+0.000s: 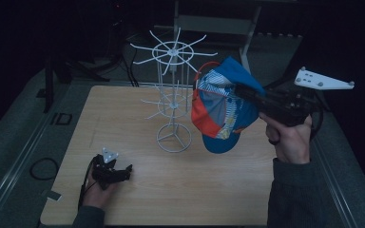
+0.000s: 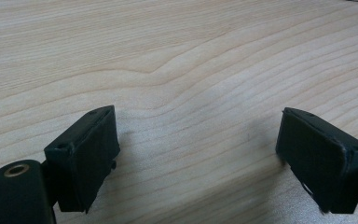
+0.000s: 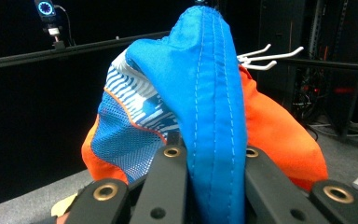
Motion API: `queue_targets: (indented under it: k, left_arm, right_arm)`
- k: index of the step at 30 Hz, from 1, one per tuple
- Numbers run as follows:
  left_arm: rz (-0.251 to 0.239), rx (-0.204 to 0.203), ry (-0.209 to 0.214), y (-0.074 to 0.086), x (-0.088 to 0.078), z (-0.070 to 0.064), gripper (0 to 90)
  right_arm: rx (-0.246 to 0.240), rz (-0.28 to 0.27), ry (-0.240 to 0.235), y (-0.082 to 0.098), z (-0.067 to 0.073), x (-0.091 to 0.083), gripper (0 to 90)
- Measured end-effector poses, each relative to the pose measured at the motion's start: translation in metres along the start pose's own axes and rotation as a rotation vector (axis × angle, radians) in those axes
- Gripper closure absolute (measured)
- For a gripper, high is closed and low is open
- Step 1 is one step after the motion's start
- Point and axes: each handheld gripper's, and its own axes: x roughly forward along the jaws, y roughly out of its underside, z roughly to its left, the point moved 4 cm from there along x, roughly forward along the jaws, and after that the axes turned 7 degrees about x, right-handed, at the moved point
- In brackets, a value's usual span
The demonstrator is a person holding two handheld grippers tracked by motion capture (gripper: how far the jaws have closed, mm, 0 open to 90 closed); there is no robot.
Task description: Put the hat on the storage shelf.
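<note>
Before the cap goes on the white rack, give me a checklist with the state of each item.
1. Right gripper shut on the cap: ok.
2. Cap held off the table: ok.
3. White rack standing upright: ok.
4. Upper rack prongs bare: ok.
5. Left gripper open, low over the table, away from the rack: ok.
6. Cap lined up with a prong: cannot tell.

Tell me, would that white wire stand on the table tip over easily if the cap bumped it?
Probably yes. The wire stand is tall and thin on a small ring base, so a nudge near its top spokes could rock it. It looks light, all thin wire. The cap in the right gripper is soft, though, so a brush might only sway it.
</note>
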Motion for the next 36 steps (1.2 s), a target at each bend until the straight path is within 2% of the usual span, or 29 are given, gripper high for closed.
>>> queue_targets:
  k: [5, 11, 15, 22, 24, 29, 33, 36]
  left_arm:
    - [0.000, 0.000, 0.000, 0.000, 0.000, 0.000, 13.3]
    - [0.001, 0.000, 0.000, 0.000, 0.000, 0.000, 13.3]
    - [-0.002, 0.000, -0.001, 0.000, 0.000, 0.000, 13.3]
    - [-0.001, 0.000, -0.002, 0.000, 0.000, 0.000, 13.3]
    - [-0.001, 0.000, -0.002, 0.000, 0.000, 0.000, 13.3]
    - [0.001, 0.001, -0.001, 0.000, 0.000, 0.000, 13.3]
    - [0.001, -0.001, 0.000, 0.000, 0.000, 0.000, 13.3]
    - [0.002, 0.000, 0.001, 0.000, 0.000, 0.000, 13.3]
  right_arm:
    - [-0.007, 0.011, 0.003, 0.001, 0.001, 0.012, 87.8]
    - [0.020, 0.007, -0.014, 0.002, -0.003, 0.022, 87.8]
    - [0.018, 0.032, -0.014, 0.007, -0.004, 0.038, 87.7]
    - [0.019, 0.056, -0.006, 0.012, -0.008, 0.053, 87.4]
    - [0.025, 0.073, -0.003, 0.015, -0.010, 0.058, 86.6]
    - [0.010, 0.141, 0.046, 0.025, -0.014, 0.072, 84.9]
    - [0.009, 0.170, 0.066, 0.032, -0.018, 0.078, 82.0]
    - [0.019, 0.188, 0.064, 0.036, -0.021, 0.079, 73.8]
